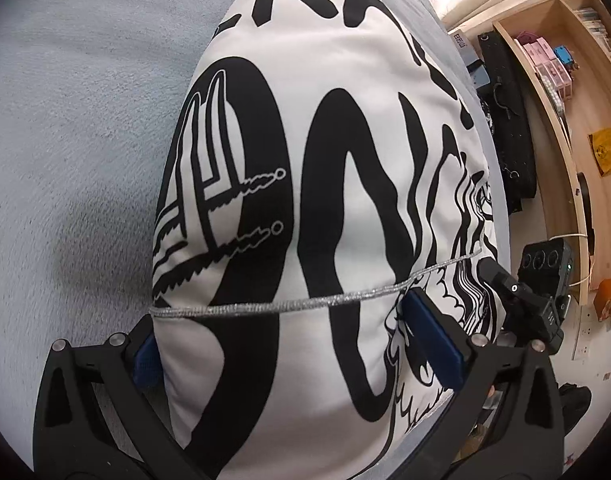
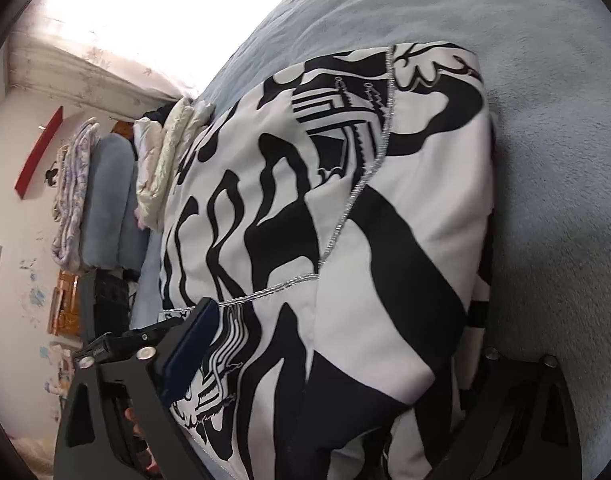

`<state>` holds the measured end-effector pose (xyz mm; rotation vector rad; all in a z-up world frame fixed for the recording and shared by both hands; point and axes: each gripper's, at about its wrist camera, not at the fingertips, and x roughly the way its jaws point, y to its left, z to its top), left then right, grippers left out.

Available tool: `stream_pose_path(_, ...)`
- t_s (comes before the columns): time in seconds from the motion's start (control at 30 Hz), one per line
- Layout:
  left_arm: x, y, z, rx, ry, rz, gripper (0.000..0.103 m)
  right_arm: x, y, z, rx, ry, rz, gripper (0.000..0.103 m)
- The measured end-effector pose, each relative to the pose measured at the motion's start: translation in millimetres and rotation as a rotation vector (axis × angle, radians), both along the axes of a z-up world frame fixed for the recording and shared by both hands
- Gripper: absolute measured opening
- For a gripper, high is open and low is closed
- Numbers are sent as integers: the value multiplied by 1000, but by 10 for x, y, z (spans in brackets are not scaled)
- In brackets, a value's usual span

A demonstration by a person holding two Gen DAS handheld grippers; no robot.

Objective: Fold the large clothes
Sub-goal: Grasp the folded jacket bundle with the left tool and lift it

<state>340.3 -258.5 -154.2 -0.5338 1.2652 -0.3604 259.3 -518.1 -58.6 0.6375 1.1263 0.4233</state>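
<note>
Left wrist view looks down on a pale grey-blue bedspread (image 1: 85,120) that fills everything from 7 to 12 o'clock as bare, open surface, while the bed's edge curves down the frame at 2 to 3 o'clock with a wooden shelf unit (image 1: 561,92) and a black bag (image 1: 509,120) close beyond it. A folded white garment (image 1: 325,168) with bold black graphics lies on the bedspread at centre, running from 12 o'clock down to 6, its left folded edge clean against the bedding. A thin silver cord (image 1: 289,304) crosses it just ahead of the left gripper (image 1: 289,344), whose blue-padded fingers (image 1: 433,340) stand wide apart on either side of the cloth, not visibly pinching it. The right gripper's black body shows at 3 to 4 o'clock. In the right wrist view the same garment (image 2: 405,240) fills the middle, with bare bedspread (image 2: 545,160) from 12 to 4 o'clock and a stack of folded quilts and pillows (image 2: 105,184) at 9 o'clock by the wall. The right gripper (image 2: 325,364) also has its jaws spread wide, straddling the cloth, one blue pad (image 2: 189,348) resting at the garment's near edge at 8 o'clock. Large black letters run across the print, but folds cut them off and no word reads whole; small lettering on a box by the shelf is too blurred to read
</note>
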Motion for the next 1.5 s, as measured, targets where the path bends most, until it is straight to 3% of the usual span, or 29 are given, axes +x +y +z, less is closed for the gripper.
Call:
stream_pose_path(0.07,19,-12,-5,5,6,10,103,-77,-51,-8,7,21,-13,60)
stream_pose_path(0.13,29,-35,0,19,4,10,103,-150,-99,22,51,15,-25,48)
stream_pose_path(0.23,-1,-63,89,64,-37,29,97,-249,-63,170,22,-24,-28,39)
stream_pose_path(0.37,-98,-170,333,152,-147,26,72,-356,40,467,-14,-89,-28,29)
stream_pose_path(0.5,-191,-270,642,239,-277,-12,57,-461,172,697,-50,-126,-22,25)
stream_pose_path(0.6,-266,-251,780,273,-314,-21,54,-551,280,810,-66,-139,-13,24)
stream_pose_path(0.77,-495,62,976,259,-337,0,53,-753,558,1112,-78,-182,25,24)
stream_pose_path(0.97,-860,797,1390,248,-389,53,53,-906,1073,1551,-67,-252,85,24)
stream_pose_path(1.17,-939,1655,1917,240,-433,114,53,-845,1761,2048,-37,-323,144,23)
stream_pose_path(1.33,-714,2419,2406,282,-486,158,53,-492,2365,2441,-8,-385,196,23)
stream_pose_path(1.5,-56,3186,2914,334,-543,178,53,190,3006,2850,22,-447,211,23)
